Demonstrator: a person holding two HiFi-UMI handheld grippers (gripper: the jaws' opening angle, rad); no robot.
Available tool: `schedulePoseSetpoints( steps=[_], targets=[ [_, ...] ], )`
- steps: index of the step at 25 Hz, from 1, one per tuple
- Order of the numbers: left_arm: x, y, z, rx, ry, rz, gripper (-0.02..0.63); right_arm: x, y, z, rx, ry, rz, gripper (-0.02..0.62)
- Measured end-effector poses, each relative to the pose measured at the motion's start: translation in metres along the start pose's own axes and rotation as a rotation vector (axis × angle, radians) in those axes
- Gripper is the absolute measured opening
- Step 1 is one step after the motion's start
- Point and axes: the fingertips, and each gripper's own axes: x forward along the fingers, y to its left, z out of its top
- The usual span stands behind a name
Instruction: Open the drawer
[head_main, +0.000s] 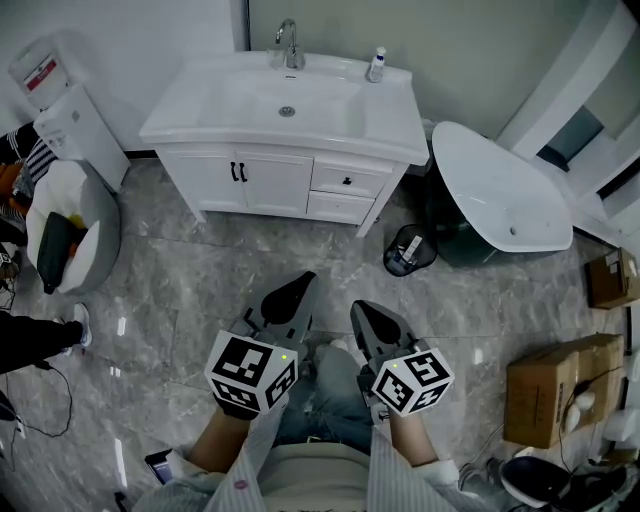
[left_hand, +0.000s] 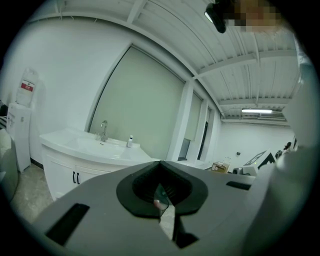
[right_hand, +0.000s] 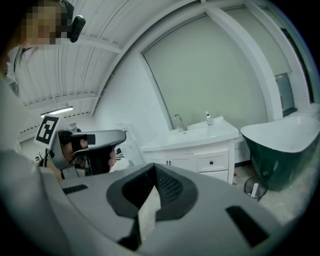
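The task's thing sits well ahead of us: a white-fronted upper drawer (head_main: 368, 183) in the right part of a white bathroom vanity cabinet (head_main: 272, 186). It is just under the white basin tabletop (head_main: 335, 118) and right of the two cabinet doors. A plainer white lower drawer front (head_main: 340, 207) lies directly beneath it, and we can make out no pull on that one.

We judge the upper drawer to be a stiff, painted panel on runners. It should slide straight out with modest resistance and neither flex nor crush. The glossy face looks slippery and offers nothing to pinch, so the only sensible hold is the small black knob (head_main: 347, 181) at its centre. The knob is small and hard. We would close the jaws squarely around it, or hook behind it, and pull level so the pads do not slip off.

The left hand-held gripper (head_main: 301, 282) has its jaws together with nothing between them. The right hand-held gripper (head_main: 360, 312) is likewise clenched and empty. Both hang over the grey marbled floor (head_main: 200, 290), well apart from the cabinet, so the approach is not yet made. The right one looks toward the drawer and is better placed, and its jaws must part before it can take the knob.
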Motion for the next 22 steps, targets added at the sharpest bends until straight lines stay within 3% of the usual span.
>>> schedulePoseSetpoints(
  steps=[10, 22],
  targets=[
    [0.029, 0.037, -0.005, -0.013, 0.022, 0.046, 0.017, 0.04, -0.027, 0.005, 0.009, 0.022, 0.007, 0.008],
    [0.142, 0.083, 0.019, -0.042, 0.042, 0.042, 0.017, 0.123, -0.094, 0.063, -0.013, 0.055, 0.029, 0.008]
  ],
)
